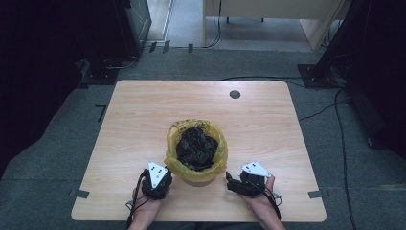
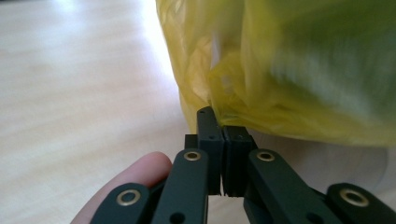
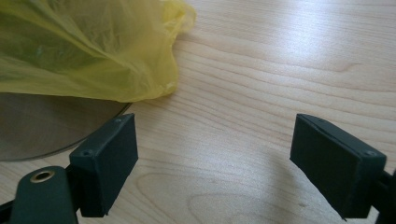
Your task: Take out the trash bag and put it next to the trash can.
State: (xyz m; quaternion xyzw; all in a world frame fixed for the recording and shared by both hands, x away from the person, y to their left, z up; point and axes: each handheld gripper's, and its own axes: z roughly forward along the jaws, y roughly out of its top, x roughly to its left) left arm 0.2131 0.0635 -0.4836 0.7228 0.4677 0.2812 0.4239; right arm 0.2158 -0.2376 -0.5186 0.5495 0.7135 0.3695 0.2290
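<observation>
A small bin (image 1: pixel 197 181) lined with a yellow plastic bag (image 1: pixel 171 158) stands near the table's front middle, with dark crumpled stuff (image 1: pixel 196 147) inside. My left gripper (image 1: pixel 167 174) is at the bin's left side. In the left gripper view its jaws (image 2: pixel 219 128) are shut, and a fold of the yellow bag (image 2: pixel 261 93) comes down into the seam between the pads. My right gripper (image 1: pixel 229 180) lies at the bin's right side. In the right gripper view it stands open (image 3: pixel 215 158) over bare wood, with the bag's overhang (image 3: pixel 84 51) and the grey bin wall (image 3: pixel 42 126) off to its left.
The wooden table (image 1: pixel 143 115) has a round dark grommet (image 1: pixel 234 94) near its far edge. Cables run across the grey floor beyond it, and dark equipment stands at both back corners. Both hands rest close to the table's front edge.
</observation>
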